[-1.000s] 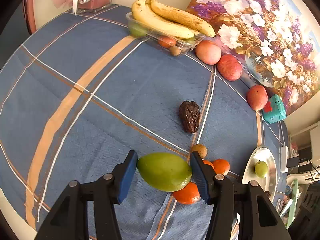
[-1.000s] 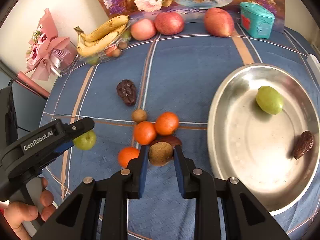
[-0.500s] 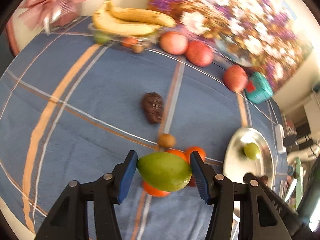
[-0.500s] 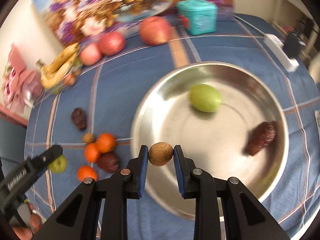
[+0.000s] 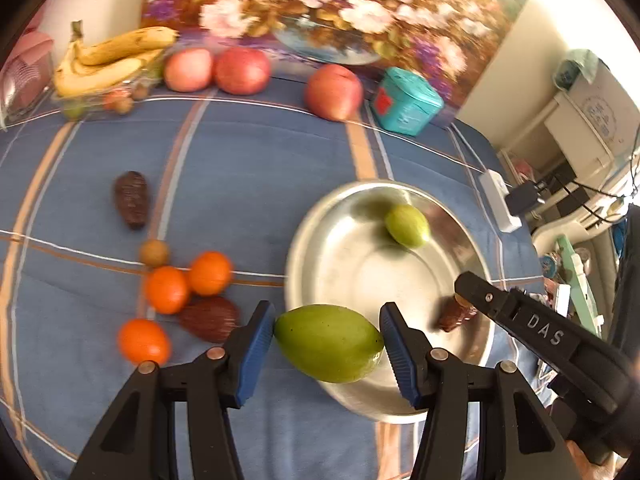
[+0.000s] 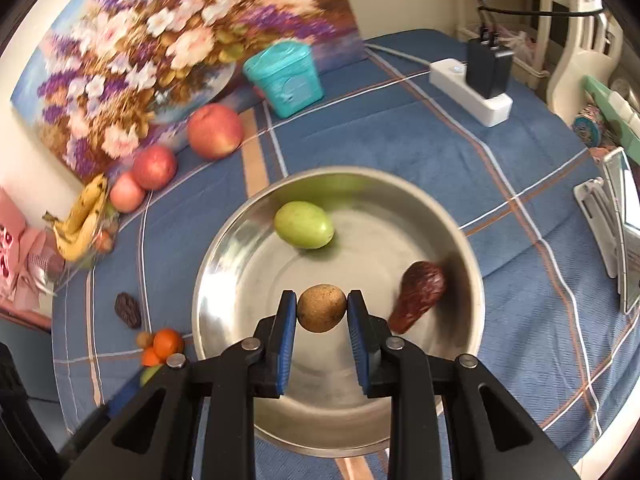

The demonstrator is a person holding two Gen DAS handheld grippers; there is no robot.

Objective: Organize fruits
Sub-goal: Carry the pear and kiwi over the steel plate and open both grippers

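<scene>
A blue plaid tablecloth covers the table, with a floral painting leaning on the cream wall behind. The left gripper hangs at the round steel bowl's near rim, clamped on a large green mango. The right gripper hovers over the bowl, clamped on a small round brown fruit.
</scene>
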